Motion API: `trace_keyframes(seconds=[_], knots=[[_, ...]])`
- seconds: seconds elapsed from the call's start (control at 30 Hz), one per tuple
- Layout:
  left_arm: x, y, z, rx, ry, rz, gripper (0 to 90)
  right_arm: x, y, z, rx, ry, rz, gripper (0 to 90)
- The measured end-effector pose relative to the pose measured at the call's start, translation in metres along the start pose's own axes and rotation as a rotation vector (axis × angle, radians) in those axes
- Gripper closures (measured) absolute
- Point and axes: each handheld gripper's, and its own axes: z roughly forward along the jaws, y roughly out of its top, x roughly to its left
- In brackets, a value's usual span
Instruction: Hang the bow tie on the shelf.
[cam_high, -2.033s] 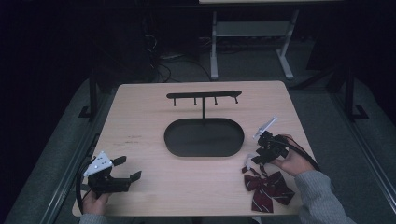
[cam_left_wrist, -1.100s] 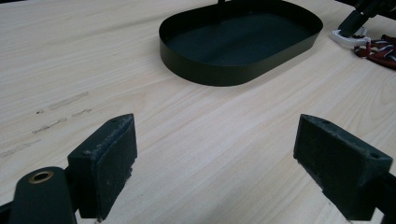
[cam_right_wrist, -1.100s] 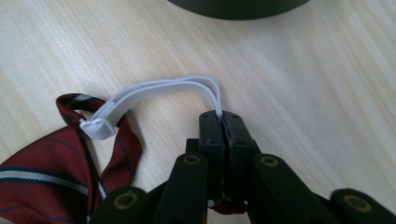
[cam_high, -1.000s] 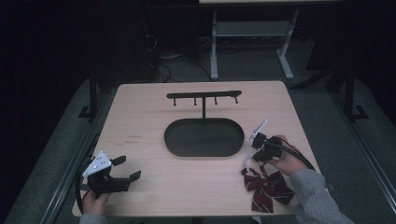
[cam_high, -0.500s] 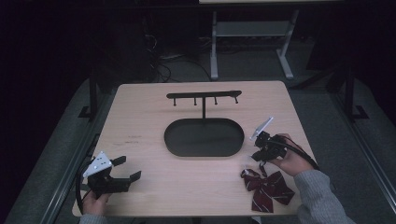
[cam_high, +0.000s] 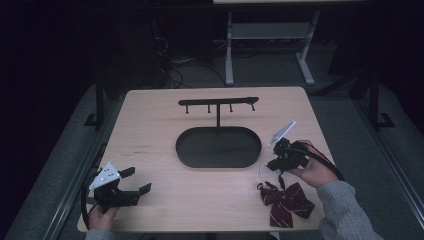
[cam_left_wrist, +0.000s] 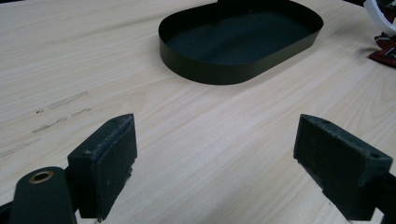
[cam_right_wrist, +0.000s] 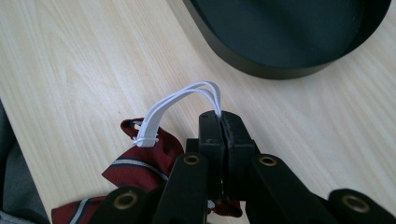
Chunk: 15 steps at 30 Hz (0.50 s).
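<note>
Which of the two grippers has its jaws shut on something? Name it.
The right gripper: its jaws are pressed together on the white elastic loop of the dark red bow tie. The left gripper has its jaws wide apart over bare table.

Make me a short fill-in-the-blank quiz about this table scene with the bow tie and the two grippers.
1. The right gripper is shut on the white ____ of the bow tie.
2. The left gripper has its jaws ____.
3. The black oval tray holds ____.
4. Behind the tray stands a black rack with four ____.

Missing words: elastic band; open; nothing; pegs
</note>
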Motion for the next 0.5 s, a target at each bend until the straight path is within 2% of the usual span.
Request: trace_keyframes(seconds=[0.5], knots=[[0.000,0.000,0.000,0.000,0.003,-0.006,13.1,0.008,0.015,-0.025,-0.047,0.004,-0.040,87.5]])
